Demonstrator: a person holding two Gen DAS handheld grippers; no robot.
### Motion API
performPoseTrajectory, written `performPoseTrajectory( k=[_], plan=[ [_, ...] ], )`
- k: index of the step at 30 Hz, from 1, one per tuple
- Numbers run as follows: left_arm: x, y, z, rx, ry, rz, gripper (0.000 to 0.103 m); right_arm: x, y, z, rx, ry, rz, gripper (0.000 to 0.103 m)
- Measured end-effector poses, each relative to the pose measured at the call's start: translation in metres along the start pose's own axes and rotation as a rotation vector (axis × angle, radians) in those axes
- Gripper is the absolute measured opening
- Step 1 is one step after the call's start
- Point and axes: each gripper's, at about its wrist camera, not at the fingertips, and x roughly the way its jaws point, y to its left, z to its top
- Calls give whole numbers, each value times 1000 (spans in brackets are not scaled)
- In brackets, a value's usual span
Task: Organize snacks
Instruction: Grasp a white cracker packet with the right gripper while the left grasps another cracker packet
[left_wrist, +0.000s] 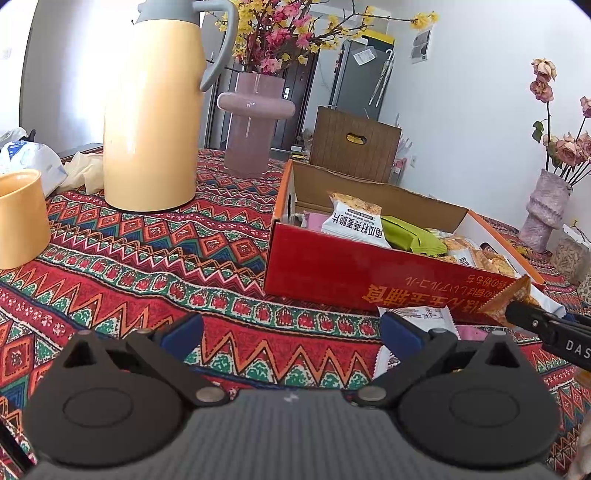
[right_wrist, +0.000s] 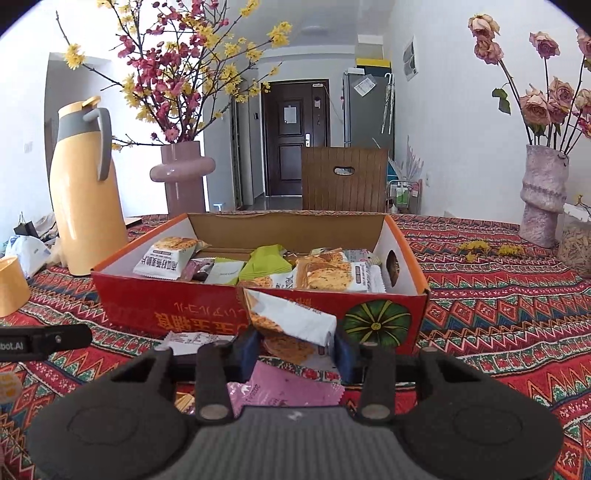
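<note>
A red cardboard box (right_wrist: 207, 314) with an orange rim stands on the patterned tablecloth and holds several snack packets (right_wrist: 325, 277). It also shows in the left wrist view (left_wrist: 332, 273). My right gripper (right_wrist: 295, 350) is shut on a white and orange cracker packet (right_wrist: 291, 321), held just in front of the box's near wall. That packet's end shows in the left wrist view (left_wrist: 509, 299). My left gripper (left_wrist: 291, 332) is open and empty, low over the cloth left of the box. A white packet (left_wrist: 424, 317) and a pink packet (right_wrist: 284, 387) lie on the cloth below the right gripper.
A tall yellow thermos (left_wrist: 151, 118) and a yellow cup (left_wrist: 20, 218) stand at the left. A pink vase with blossoms (left_wrist: 251, 125) is behind the box. A grey vase of dried roses (right_wrist: 541, 195) stands at the right. A wooden chair (right_wrist: 343, 181) is beyond the table.
</note>
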Motion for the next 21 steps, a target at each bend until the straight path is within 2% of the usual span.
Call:
performPoseTrajectory(
  k=[7, 11, 17, 21],
  plan=[
    [5, -4, 1, 15, 26, 34, 103, -23, -11, -8, 24, -11, 1, 41],
    [3, -15, 2, 74, 52, 50, 103, -34, -15, -12, 32, -17, 8, 41],
    [-6, -43, 2, 151, 94, -40, 103, -45, -18, -13, 49, -29, 10, 41],
    [-3, -66, -4, 241, 157, -92, 103, -51, -20, -15, 49, -31, 15, 41]
  ],
)
